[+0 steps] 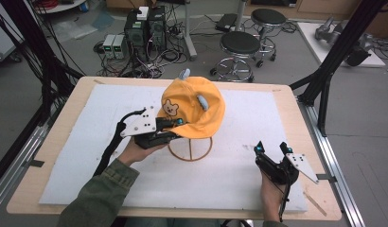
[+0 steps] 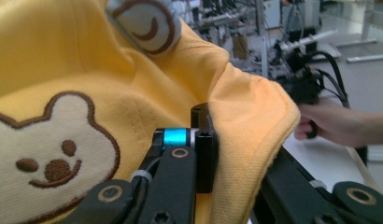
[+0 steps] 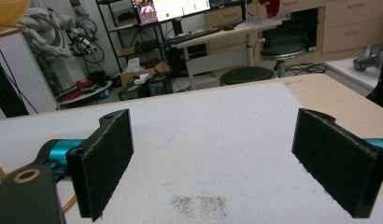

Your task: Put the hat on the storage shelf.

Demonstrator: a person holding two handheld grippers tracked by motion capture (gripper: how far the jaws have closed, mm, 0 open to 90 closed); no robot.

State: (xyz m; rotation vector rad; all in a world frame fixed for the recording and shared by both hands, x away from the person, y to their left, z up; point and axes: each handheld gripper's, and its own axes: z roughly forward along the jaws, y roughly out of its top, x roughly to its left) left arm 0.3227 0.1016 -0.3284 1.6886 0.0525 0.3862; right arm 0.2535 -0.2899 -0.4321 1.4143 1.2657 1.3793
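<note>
A yellow cap [image 1: 192,106] with a bear patch [image 1: 170,108] and small grey ears sits on a round wire stand [image 1: 190,151] in the middle of the white mat. My left gripper [image 1: 175,124] comes in from the left and is shut on the cap's brim. In the left gripper view the yellow brim [image 2: 255,121] is pinched between the jaws of my left gripper [image 2: 236,154], with the bear patch [image 2: 45,140] to their left. My right gripper [image 1: 272,149] rests near the front right of the mat, open. Nothing lies between the pads [image 3: 105,158] of my right gripper [image 3: 222,154].
A white foam mat [image 1: 88,142] covers most of the wooden table [image 1: 50,123]. Black frame posts [image 1: 324,90] stand at the table's right and left. Stools [image 1: 239,45] and computer boxes are on the floor behind. A faint grey smudge [image 3: 199,205] marks the mat.
</note>
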